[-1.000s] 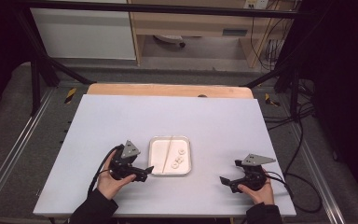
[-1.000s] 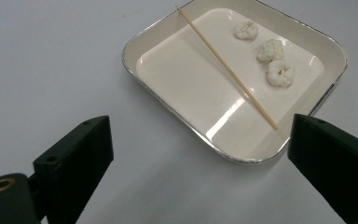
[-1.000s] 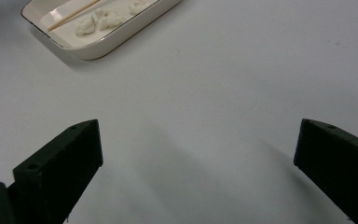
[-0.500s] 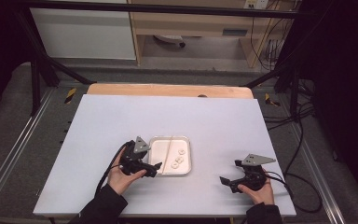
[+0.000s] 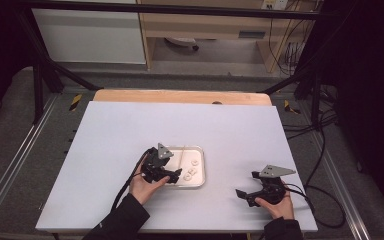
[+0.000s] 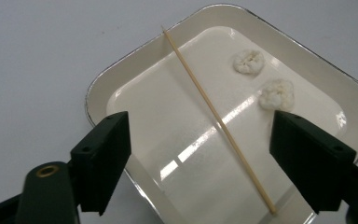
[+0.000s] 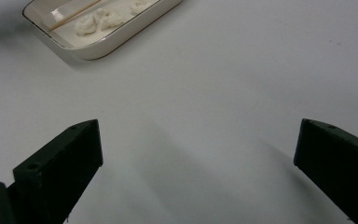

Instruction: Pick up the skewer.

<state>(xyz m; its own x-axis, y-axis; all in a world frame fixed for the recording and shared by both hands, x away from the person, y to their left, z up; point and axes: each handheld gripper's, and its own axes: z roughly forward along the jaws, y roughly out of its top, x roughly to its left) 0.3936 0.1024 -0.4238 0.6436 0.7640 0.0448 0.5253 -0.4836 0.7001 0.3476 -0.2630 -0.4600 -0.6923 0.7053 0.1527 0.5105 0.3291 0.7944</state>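
While a thin wooden skewer (image 6: 219,122) lies slantwise in the shallow white enamel tray (image 6: 98,93) beside white dough lumps (image 6: 249,61), the left gripper (image 6: 199,154) straddles it, jaws just closing, not gripping; the right gripper (image 7: 198,172) gapes empty over the pale table (image 7: 223,84)

Lab: metal frame (image 5: 40,75), trailing cables (image 5: 325,145)

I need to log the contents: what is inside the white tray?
The tray holds a thin wooden skewer and white lumps. The left gripper hides the tray's near corner in the high view.
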